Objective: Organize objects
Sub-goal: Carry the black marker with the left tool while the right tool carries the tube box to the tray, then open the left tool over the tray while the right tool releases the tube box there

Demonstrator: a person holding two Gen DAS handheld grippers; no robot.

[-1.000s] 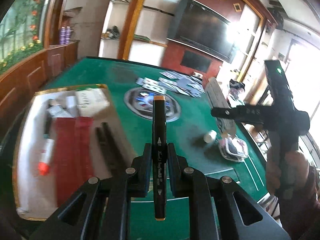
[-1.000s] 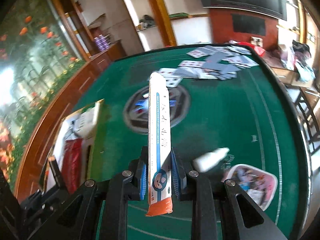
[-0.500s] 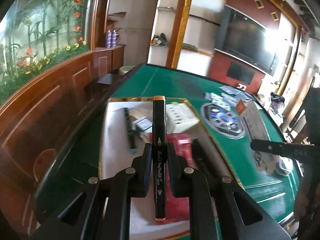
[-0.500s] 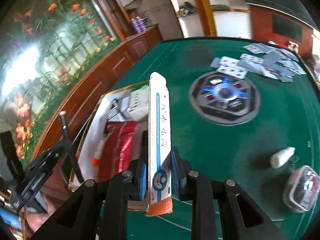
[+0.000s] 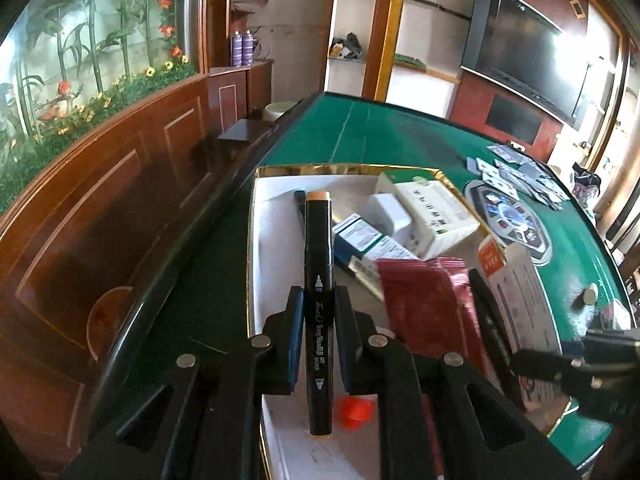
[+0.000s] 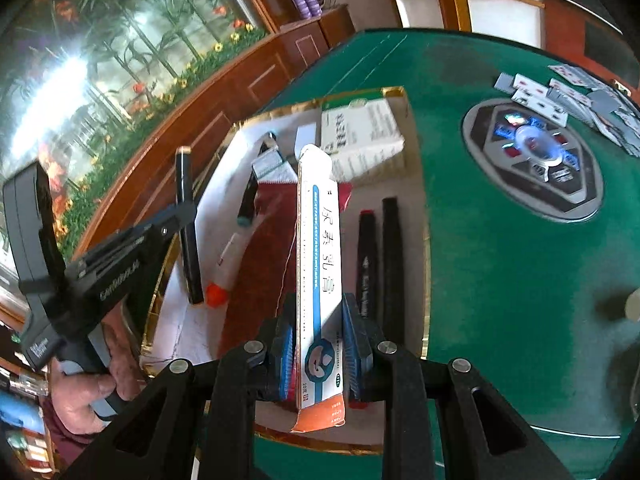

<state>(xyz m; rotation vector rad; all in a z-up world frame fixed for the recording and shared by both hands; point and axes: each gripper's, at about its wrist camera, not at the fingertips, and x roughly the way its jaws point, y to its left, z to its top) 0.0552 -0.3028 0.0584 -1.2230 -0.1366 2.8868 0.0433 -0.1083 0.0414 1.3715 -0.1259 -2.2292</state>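
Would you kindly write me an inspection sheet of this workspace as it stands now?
Surface: green felt table, with a gold-rimmed tray at its edge.
Job's things: black marker in the left tool; long white box in the right tool. Both are above the tray.
Clutter: tray holds boxes, a red pouch and markers; playing cards lie on the felt.
Tools: both shut on their items.
Cables: nothing seen.
Surroundings: wood panelling, wall screen, shelves.
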